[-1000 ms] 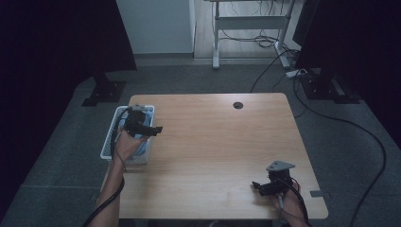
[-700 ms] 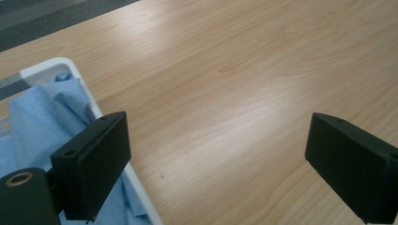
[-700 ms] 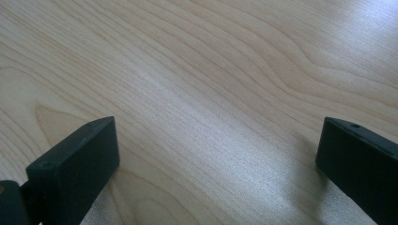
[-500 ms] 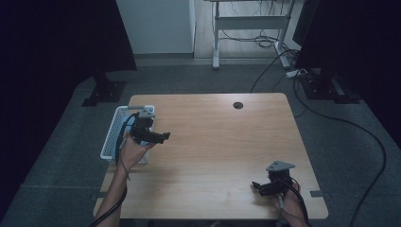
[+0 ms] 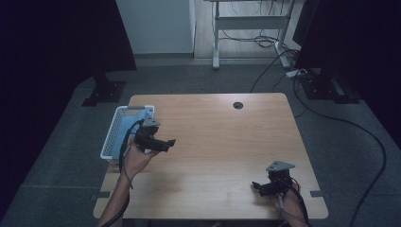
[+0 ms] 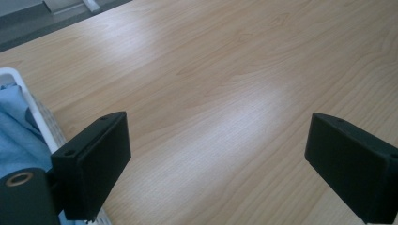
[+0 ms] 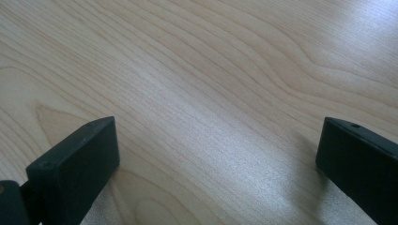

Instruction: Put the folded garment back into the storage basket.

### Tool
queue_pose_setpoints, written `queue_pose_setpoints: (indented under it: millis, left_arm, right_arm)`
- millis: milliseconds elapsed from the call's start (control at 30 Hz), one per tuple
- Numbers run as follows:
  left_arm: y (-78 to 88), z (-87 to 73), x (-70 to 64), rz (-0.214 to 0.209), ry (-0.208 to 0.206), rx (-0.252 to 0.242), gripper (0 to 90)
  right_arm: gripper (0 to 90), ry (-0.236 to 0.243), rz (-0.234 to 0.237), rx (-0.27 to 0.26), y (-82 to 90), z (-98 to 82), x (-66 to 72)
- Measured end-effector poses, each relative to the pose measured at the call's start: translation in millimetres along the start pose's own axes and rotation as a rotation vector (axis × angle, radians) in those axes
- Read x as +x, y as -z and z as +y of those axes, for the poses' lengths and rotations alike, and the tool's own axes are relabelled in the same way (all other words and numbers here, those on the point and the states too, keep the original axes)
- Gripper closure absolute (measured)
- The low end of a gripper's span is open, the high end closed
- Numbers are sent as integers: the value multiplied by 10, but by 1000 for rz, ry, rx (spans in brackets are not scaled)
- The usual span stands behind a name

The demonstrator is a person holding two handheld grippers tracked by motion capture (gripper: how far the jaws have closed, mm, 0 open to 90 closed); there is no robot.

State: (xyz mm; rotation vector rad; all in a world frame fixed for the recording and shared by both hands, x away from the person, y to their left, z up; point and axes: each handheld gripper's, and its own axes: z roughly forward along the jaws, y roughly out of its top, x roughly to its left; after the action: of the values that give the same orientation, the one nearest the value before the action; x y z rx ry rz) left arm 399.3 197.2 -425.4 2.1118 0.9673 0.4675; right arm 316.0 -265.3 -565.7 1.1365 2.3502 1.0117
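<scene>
1. Pale wood table (image 5: pixel 222 142), rectangular, bare over most of its top, with a small round hole (image 5: pixel 238 105) near the far edge
2. Around it, grey floor (image 5: pixel 56 156), dark curtains on both sides, a white wall panel beyond, a metal frame (image 5: pixel 250 21) at the back, and cables (image 5: pixel 359 137) trailing at the right
3. White basket (image 5: pixel 109 142) at the table's left edge, overhanging it slightly, long axis running from near to far, with a slight lean to the right at the far end
4. Blue cloth (image 5: pixel 126 127) lying inside the basket, bunched; seen again at the left border of the left gripper view (image 6: pixel 16 131) behind the white rim (image 6: pixel 28 101)
5. Left gripper (image 5: pixel 165 143) held above the table just right of the basket, pointing right across the wood; jaws spread wide, holding nothing
6. Right gripper (image 5: pixel 257 186) low over the near right corner, well apart from the basket, pointing left; jaws likewise wide apart over bare wood, empty
7. Forearms entering from the bottom edge, one per side
</scene>
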Motion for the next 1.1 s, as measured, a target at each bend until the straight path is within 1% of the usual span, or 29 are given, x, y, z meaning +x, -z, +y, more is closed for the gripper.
queue_pose_setpoints:
  millis: [233,267,467,667,867,1100]
  left_arm:
    - [10,-59,-167,-34,-18,-21,68]
    - [10,-59,-167,-34,-18,-21,68]
    - [-38,-141,-274,-60,-27,-32,70]
    - [-106,-226,-393,-56,-56,-23,70]
    - [-162,-331,-462,-82,-48,-35,71]
    - [-216,-458,-517,-93,-41,-54,72]
  right_arm:
    - [0,-1,0,0,1,-1,3]
    - [0,-1,0,0,1,-1,3]
    - [0,0,1,1,1,-1,3]
    - [0,0,1,1,1,-1,3]
    - [0,0,1,1,1,-1,3]
    - [0,1,1,1,1,-1,3]
